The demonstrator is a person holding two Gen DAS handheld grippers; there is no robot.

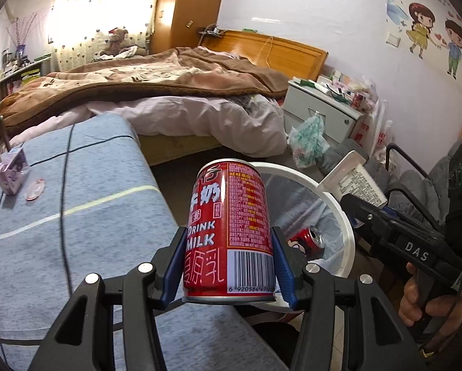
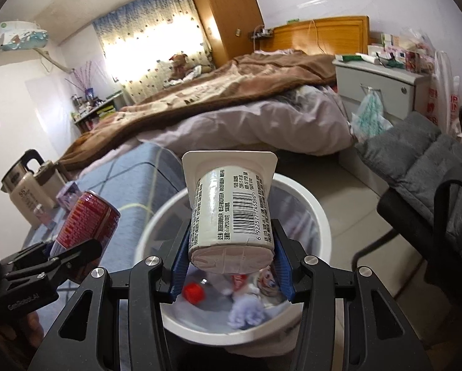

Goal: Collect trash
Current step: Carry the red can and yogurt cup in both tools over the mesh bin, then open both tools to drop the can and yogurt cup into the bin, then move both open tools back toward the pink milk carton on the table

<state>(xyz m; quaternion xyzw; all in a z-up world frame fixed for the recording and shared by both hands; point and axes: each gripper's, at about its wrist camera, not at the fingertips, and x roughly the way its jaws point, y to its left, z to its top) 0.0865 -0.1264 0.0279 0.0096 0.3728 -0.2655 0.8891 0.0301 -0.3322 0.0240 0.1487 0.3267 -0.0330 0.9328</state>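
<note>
L gripper [image 1: 227,266] has its blue fingers [image 1: 172,266] clenched on a red milk can [image 1: 231,228], held upright w/ barcode facing the cam; can sits over the gap between the blue-grey tabletop [image 1: 76,216] and the white trash bin [image 1: 342,216]. R gripper [image 2: 227,266] fingers [image 2: 180,266] are clamped on a white yogurt cup [image 2: 231,210], tipped over w/ its base toward the cam and its square rim away, right above the bin's opening. Bin has a clear liner; inside, a crushed red can [image 1: 306,241] plus other scraps: something red and round, pale crumpled bits. In the L view the R gripper and cup show at right, a hand [image 1: 416,296] on the handle. Small purple box [image 1: 13,170] and a pink lid-like piece [image 1: 35,188] lie on the tabletop at left. Bed w/ brown blanket [image 1: 156,77] behind, grey nightstand [image 1: 320,108] beside it, grey padded chair [image 2: 422,167] right of the bin.
</note>
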